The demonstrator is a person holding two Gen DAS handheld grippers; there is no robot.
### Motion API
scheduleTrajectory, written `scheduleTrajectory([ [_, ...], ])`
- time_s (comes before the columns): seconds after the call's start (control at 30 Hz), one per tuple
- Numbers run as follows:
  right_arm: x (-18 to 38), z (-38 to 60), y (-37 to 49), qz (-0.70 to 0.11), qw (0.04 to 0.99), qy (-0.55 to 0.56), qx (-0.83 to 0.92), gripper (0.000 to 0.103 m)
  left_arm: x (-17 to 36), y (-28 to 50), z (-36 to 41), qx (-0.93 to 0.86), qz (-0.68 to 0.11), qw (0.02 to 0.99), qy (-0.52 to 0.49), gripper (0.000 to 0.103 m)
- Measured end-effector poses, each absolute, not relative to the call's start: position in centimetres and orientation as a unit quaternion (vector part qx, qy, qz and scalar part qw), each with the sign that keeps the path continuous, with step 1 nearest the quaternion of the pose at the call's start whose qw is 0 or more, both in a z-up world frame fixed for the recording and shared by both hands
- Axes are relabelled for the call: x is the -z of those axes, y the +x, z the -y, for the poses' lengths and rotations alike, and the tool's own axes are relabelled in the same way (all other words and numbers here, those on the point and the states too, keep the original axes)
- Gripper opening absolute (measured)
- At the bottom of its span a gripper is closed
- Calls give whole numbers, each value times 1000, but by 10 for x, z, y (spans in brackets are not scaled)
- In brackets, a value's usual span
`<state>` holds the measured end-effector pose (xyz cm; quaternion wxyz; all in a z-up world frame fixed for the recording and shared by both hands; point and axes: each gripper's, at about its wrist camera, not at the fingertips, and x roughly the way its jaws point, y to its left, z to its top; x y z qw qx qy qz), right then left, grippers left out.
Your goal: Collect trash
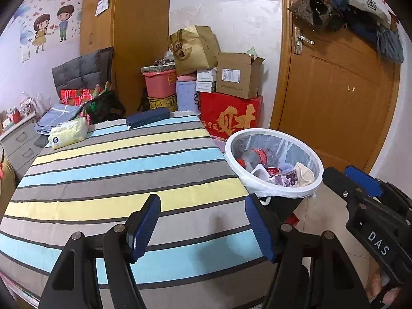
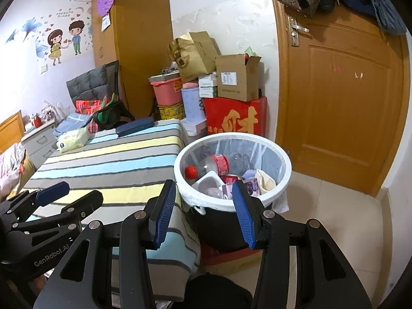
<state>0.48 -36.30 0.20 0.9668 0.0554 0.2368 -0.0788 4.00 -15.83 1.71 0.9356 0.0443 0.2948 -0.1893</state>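
Observation:
A bin with a white rim (image 1: 273,188) (image 2: 273,198) stands on the floor at the right of a striped table. Inside lie a clear bottle with a red label (image 2: 219,164) (image 1: 255,155), a white cup, a purple carton (image 2: 251,186) and a beige wrapper. My left gripper (image 1: 203,206) is open and empty above the striped cloth (image 1: 123,170). My right gripper (image 2: 204,191) is open and empty just in front of the bin's near rim. Each gripper shows in the other's view, the right one (image 1: 360,182) and the left one (image 2: 55,191).
A tissue pack (image 1: 68,132) (image 2: 73,139) and a dark blue case (image 1: 148,117) (image 2: 135,126) lie at the table's far end. Folded clothes and a grey cushion lie far left. Stacked boxes (image 1: 231,110) stand behind. A wooden door (image 1: 340,92) is at right.

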Motion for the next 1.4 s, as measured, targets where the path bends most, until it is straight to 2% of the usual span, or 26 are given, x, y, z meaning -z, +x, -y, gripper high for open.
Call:
scheduleTrajectory([
  [1.4, 3, 352, -5, -235, 968, 56, 74, 47, -13, 30, 157, 190, -301, 934, 37, 68],
])
